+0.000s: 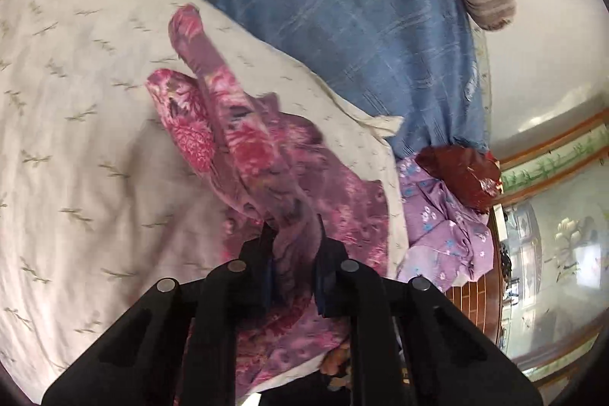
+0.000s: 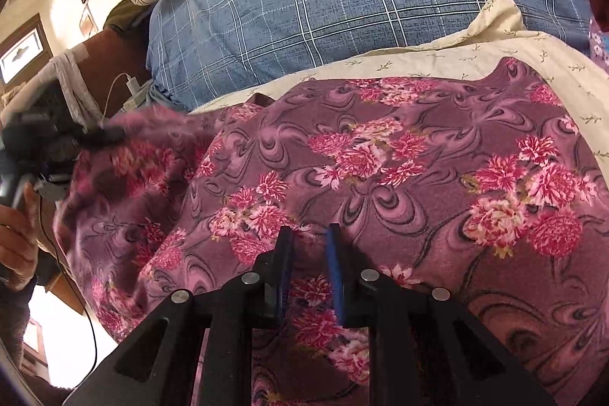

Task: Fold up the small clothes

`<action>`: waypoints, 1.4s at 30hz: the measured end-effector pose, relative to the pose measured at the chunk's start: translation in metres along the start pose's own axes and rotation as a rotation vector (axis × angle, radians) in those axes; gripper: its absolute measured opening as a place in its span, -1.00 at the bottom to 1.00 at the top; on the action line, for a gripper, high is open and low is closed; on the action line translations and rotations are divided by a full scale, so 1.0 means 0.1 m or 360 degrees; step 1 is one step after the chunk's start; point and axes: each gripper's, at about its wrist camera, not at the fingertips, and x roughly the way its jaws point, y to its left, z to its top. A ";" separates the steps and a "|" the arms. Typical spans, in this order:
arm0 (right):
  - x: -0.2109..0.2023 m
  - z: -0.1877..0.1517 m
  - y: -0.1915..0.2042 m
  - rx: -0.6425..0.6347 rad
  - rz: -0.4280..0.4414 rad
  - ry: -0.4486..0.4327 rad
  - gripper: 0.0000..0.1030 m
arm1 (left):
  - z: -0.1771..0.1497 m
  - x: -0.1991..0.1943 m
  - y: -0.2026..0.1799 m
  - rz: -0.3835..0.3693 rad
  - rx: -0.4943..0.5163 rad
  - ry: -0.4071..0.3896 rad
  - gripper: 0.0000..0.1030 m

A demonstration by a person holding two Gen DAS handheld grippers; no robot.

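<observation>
Left claw [image 1: 293,234] pinching purple floral garment [image 1: 266,155], bunched

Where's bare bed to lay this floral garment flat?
Free: the cream sheet, between the floral garment and the blue plaid cover. Crowded: the bed corner, with the lilac cloth and dark red bundle.

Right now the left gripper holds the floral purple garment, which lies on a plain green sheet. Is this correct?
Not quite. The left gripper does hold the floral purple garment, but the sheet under it is cream with small leaf sprigs, not plain green. The left wrist view shows this.
</observation>
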 end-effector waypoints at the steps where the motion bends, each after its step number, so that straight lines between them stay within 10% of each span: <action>1: -0.01 -0.01 -0.02 0.0008 0.0014 -0.0003 -0.67 | -0.01 0.06 -0.12 -0.0004 0.0024 0.0021 -0.75; 16: -0.32 -0.17 -0.37 0.0187 0.0229 0.0054 -0.67 | -0.20 1.50 -0.71 0.0217 0.0007 0.0407 -0.39; 20: -0.42 -0.23 -0.45 0.0251 0.0279 0.0066 -0.65 | -0.30 1.38 -0.96 0.0178 0.0020 0.0443 0.25; 27: -0.52 -0.25 -0.51 0.0345 0.0278 0.0085 -0.61 | -0.25 0.73 -1.28 -0.0059 0.0078 0.0423 0.27; 34: -0.76 -0.23 -0.65 0.0520 0.0258 0.0032 -0.47 | -0.02 0.43 -1.27 0.0517 0.0391 0.0287 0.53; 42: -0.87 -0.05 -0.70 0.0671 0.0422 0.0036 0.13 | 0.25 1.14 -1.40 0.0684 0.0379 0.0442 0.53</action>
